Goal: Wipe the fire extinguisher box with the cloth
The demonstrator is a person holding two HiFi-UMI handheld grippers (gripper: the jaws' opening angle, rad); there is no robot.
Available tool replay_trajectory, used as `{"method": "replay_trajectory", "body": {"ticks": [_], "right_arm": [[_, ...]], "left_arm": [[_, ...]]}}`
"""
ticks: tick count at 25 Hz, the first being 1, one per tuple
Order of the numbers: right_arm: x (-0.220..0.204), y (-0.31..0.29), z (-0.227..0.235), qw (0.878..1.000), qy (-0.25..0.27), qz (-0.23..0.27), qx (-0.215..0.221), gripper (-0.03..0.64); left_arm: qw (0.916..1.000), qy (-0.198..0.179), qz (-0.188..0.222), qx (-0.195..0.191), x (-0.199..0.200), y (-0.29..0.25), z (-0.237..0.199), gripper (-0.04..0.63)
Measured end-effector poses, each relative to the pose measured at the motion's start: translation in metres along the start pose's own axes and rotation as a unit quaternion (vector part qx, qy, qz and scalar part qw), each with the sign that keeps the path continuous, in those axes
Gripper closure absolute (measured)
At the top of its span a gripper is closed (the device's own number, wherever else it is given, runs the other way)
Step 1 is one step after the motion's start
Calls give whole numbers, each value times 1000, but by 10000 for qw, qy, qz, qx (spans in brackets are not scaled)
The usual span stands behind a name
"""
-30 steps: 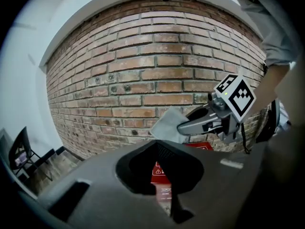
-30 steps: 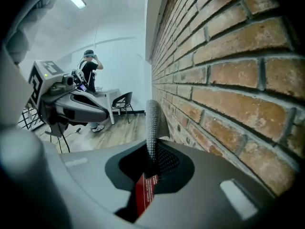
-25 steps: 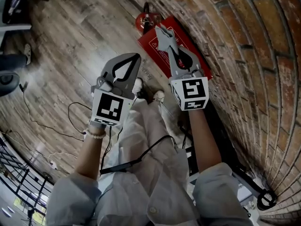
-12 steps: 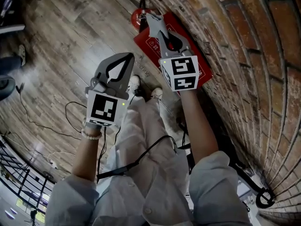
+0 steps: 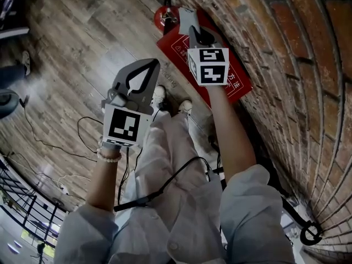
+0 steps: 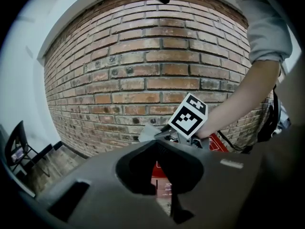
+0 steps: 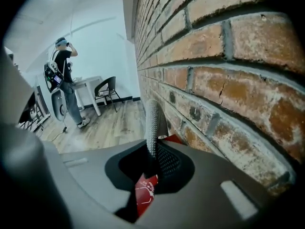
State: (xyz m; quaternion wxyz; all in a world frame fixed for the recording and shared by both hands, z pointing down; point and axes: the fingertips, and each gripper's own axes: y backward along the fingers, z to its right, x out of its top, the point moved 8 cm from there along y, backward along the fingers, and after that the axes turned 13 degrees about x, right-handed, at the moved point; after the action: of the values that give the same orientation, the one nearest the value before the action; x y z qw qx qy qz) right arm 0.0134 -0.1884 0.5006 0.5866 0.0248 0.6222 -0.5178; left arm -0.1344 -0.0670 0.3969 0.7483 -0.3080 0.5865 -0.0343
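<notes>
My right gripper (image 5: 191, 27) clamps the grey cloth (image 5: 186, 16) over the red box (image 5: 179, 49), which sits against the brick wall (image 5: 286, 48). An extinguisher (image 5: 164, 16) stands at its far end. My left gripper (image 5: 150, 66) is pinched together, empty; cables (image 5: 82, 132) lie nearby.

In the head view the right gripper (image 5: 192, 29) and its marker cube (image 5: 208, 66) cover the middle of the red fire extinguisher box (image 5: 235, 88), whose white print is too small to read, and only a pale tip of the cloth (image 5: 186, 14) shows beyond the jaws. The left gripper view gives the box as mere slivers behind the left gripper (image 5: 155, 65) and the person's forearm (image 6: 238, 99). In the right gripper view the cloth's lower end sinks into the dark hollow between the jaws, and the far person (image 7: 64, 80) is too small for detail
</notes>
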Motion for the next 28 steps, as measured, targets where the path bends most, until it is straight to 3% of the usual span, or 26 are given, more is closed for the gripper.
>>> {"method": "replay_trajectory", "body": {"ticks": [11,28], "right_arm": [[-13,-23,18,9954,279,-783,-484,597],[-20,-13,19,9943,154,-792,-693,598]], "left_arm": [[10000,2,-48,50,-5,-2,4,598],[10000,-58,-62,15,-6,0,15,598]]}}
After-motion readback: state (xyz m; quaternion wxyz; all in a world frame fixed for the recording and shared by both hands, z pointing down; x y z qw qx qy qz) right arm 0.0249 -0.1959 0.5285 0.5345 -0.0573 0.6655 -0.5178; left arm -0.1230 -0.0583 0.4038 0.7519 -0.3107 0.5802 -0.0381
